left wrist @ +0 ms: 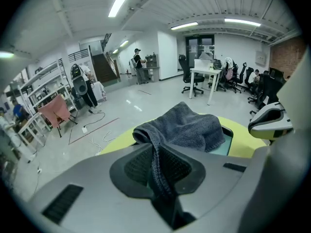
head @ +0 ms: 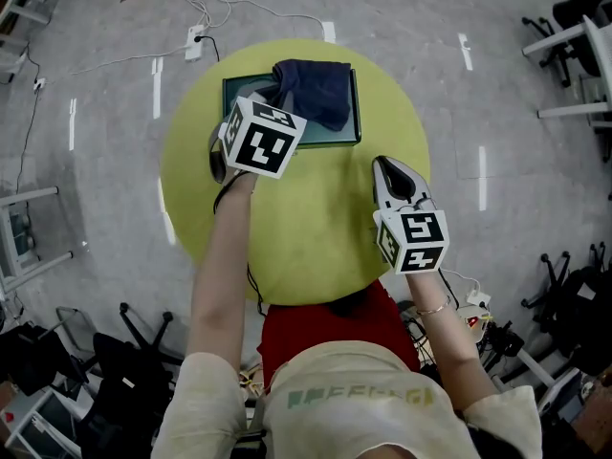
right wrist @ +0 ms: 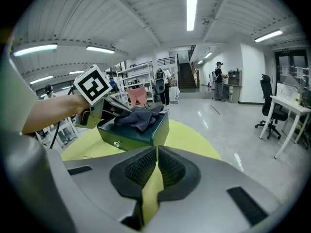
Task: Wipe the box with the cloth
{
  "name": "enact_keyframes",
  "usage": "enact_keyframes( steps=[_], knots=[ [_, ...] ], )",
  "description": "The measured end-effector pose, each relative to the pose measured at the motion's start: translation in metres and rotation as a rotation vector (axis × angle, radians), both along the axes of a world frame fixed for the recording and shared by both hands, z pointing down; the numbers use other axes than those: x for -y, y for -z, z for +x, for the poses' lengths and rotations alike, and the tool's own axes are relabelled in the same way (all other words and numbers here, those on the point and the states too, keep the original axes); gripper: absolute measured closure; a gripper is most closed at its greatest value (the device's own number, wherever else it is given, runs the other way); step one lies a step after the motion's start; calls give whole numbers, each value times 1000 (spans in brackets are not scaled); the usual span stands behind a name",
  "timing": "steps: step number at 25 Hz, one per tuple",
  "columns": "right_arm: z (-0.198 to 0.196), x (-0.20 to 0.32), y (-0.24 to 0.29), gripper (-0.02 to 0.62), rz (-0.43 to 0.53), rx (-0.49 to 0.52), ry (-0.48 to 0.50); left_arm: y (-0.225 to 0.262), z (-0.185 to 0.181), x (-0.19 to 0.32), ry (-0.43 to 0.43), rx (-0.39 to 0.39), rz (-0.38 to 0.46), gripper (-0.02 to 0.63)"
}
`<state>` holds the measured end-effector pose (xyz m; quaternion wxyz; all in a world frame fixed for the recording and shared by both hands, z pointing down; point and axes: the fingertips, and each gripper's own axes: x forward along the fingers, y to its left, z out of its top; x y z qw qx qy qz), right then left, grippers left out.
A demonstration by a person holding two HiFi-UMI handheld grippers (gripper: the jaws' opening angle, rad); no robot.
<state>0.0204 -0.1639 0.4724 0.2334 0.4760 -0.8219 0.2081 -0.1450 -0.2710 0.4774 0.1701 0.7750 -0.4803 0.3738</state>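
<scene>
We see the round yellow tabletop (head: 316,232) w/ the green box (head: 337,138) on it. Dark cloth (head: 316,89) lies atop the box. Left gripper (left wrist: 158,160), at the box's near-left edge: jaws clamp a cloth corner. Right gripper (head: 389,167), near-right of the box & apart: jaws closed, empty.

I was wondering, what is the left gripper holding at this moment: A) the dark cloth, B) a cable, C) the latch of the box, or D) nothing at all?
A: in its own view the left gripper is shut on a fold of the dark cloth, which lies draped over the green box.
</scene>
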Motion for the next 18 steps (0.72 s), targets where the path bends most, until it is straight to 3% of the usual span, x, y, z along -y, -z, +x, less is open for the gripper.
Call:
enact_keyframes(
  steps=[18],
  knots=[
    [-31, -13, 2, 555, 11, -20, 75, 5, -98, -32, 192, 33, 1, 549]
  ],
)
